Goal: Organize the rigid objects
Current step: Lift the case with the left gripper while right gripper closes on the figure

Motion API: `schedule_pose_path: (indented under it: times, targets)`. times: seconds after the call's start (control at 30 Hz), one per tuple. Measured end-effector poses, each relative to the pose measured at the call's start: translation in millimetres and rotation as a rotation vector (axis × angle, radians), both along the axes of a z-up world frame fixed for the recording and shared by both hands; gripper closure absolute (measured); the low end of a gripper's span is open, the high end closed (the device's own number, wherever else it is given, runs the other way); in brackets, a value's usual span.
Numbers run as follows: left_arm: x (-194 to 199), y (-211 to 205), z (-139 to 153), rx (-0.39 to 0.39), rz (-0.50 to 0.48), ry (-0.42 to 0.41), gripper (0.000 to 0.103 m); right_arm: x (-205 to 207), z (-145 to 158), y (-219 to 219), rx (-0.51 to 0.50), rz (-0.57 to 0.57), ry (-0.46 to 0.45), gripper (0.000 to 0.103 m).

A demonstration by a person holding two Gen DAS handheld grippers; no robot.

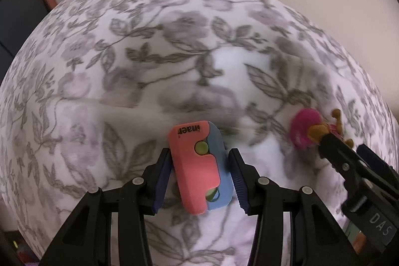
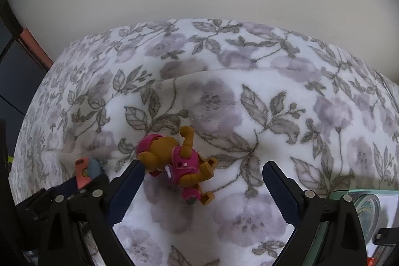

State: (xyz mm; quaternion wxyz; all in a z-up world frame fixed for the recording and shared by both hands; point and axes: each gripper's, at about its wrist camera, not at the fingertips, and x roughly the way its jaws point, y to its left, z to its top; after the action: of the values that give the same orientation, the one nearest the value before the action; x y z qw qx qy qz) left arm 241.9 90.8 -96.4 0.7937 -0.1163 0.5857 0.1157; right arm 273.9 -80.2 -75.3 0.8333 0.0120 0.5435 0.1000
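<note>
A pink and blue plastic block with a green dot [image 1: 202,168] lies on the floral blanket between the fingers of my left gripper [image 1: 199,166]. The jaws stand close to its sides with thin gaps showing. It also shows at the left of the right wrist view [image 2: 86,172]. A brown toy dog in a pink suit and helmet [image 2: 179,161] lies on the blanket between the wide-open fingers of my right gripper [image 2: 203,172], touching the left finger [image 2: 129,181]. The toy also shows in the left wrist view [image 1: 309,131].
The floral blanket [image 2: 249,104] covers the whole surface and ends at a cream wall behind. A mint-green container with a round lid [image 2: 366,206] sits at the lower right. A red-edged piece of dark furniture [image 2: 32,46] stands at the far left.
</note>
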Motion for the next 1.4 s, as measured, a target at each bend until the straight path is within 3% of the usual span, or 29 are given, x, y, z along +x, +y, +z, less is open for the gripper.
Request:
schedule_pose_path:
  times: [0.27, 0.63, 0.67, 0.7, 0.97, 1.17, 1.4]
  targets:
    - [-9, 24, 4, -0.032, 0.038, -0.004, 0.054, -10, -12, 9, -0.058, 0.054, 0.008, 0.027]
    - [-4, 16, -1, -0.022, 0.037, -0.002, 0.054, -6, -21, 20, -0.099, 0.071, 0.0, 0.037]
    - [-3, 15, -2, -0.017, 0.033, -0.002, 0.054, -7, -22, 21, -0.11, 0.073, -0.006, 0.042]
    - [-1, 14, -3, -0.012, 0.032, -0.001, 0.054, -9, -22, 21, -0.138, 0.072, -0.012, 0.063]
    - [-2, 13, -2, -0.004, 0.028, -0.002, 0.055, -16, -18, 22, -0.15, 0.072, -0.042, 0.065]
    - [-1, 16, 1, -0.042, 0.04, -0.022, 0.057, -23, -8, 20, -0.149, 0.062, -0.077, 0.065]
    - [-2, 17, 19, -0.058, 0.042, -0.074, 0.058, -27, 6, 7, -0.115, 0.027, -0.105, 0.065]
